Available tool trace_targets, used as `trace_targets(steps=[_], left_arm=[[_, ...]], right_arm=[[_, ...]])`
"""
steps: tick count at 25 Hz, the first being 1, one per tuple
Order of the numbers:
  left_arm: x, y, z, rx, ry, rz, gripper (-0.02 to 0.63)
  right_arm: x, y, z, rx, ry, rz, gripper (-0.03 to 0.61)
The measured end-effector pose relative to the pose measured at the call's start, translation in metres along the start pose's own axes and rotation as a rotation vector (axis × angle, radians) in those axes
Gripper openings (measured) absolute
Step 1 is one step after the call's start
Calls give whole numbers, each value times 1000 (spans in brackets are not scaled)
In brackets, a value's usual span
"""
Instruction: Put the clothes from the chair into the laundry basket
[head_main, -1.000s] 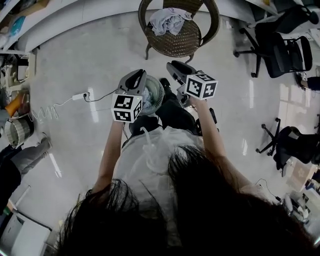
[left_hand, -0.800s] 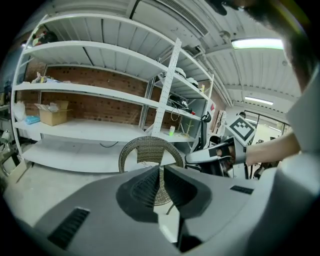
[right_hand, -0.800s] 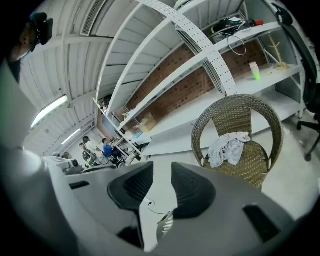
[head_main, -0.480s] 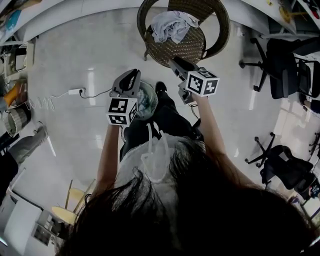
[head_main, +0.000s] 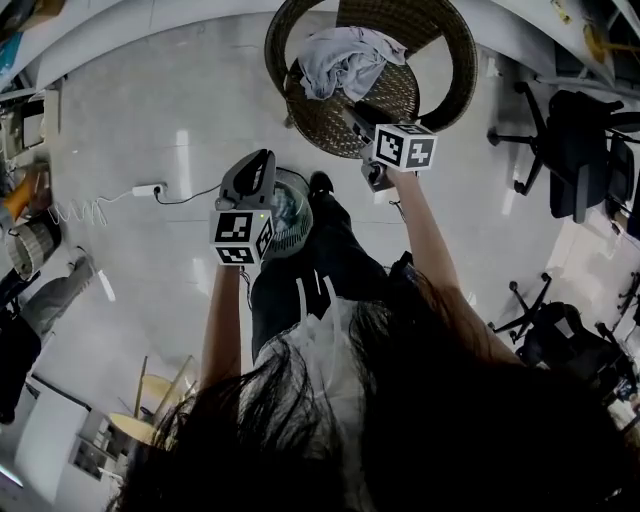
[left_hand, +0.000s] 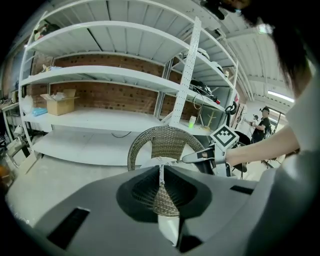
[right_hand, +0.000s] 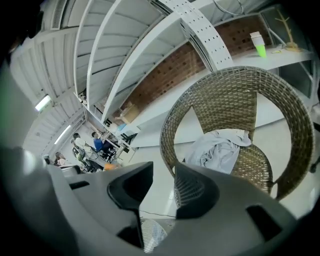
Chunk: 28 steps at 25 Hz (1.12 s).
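A heap of pale grey clothes lies on the seat of a round wicker chair at the top of the head view. My right gripper reaches over the chair's front rim, just short of the clothes. It is open, with nothing between its jaws. My left gripper hangs lower and to the left, above the round mesh laundry basket on the floor. Its jaws are shut and empty. In the left gripper view, the chair stands straight beyond the left gripper.
Black office chairs stand to the right. A power strip with a coiled cable lies on the floor at the left. White shelving runs behind the wicker chair. The person's dark-trousered legs stand beside the basket.
Both grippers have moved forward and down toward the chair. The right one has gone from short of the chair to over its front rim, and the chair looms larger in the head view.
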<state>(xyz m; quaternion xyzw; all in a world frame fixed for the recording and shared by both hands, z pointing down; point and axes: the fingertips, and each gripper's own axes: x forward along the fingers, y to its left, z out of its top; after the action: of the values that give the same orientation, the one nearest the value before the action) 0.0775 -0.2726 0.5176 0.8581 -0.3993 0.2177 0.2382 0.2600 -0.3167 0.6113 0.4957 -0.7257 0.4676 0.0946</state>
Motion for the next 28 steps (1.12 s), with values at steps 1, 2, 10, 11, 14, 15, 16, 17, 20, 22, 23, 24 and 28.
trace_targets(steps=[1, 2, 10, 11, 14, 15, 16, 17, 20, 22, 23, 24, 28], left_arm=[[8, 2, -4, -1, 11, 0, 38], [16, 5, -7, -2, 21, -2, 38], [81, 25, -25, 27, 69, -17, 38], [89, 29, -26, 32, 69, -17, 38], [112, 38, -27, 44, 68, -17, 38], [119, 40, -27, 49, 69, -20, 38], [125, 41, -27, 55, 70, -26, 38], [131, 42, -27, 63, 70, -33, 38], [145, 42, -26, 93, 71, -57, 38], [149, 45, -32, 99, 77, -65, 38], [149, 48, -36, 95, 83, -63, 38], [149, 52, -42, 89, 93, -59, 38], [144, 68, -67, 65, 142, -33, 38]], right_arm=[[10, -11, 0, 13, 6, -11, 122], [20, -21, -2, 32, 13, -19, 126], [91, -97, -9, 145, 63, -93, 231], [99, -106, -8, 161, 63, -107, 239], [123, -129, -6, 214, 59, -153, 263], [131, -137, -4, 231, 56, -172, 269], [138, -144, -3, 247, 54, -194, 274], [145, -152, -3, 258, 55, -219, 276], [166, -174, -3, 270, 70, -289, 280], [178, -186, -6, 283, 84, -331, 283], [183, -191, -8, 291, 91, -355, 286], [188, -197, -11, 296, 99, -381, 288], [206, -214, -29, 276, 163, -455, 293]])
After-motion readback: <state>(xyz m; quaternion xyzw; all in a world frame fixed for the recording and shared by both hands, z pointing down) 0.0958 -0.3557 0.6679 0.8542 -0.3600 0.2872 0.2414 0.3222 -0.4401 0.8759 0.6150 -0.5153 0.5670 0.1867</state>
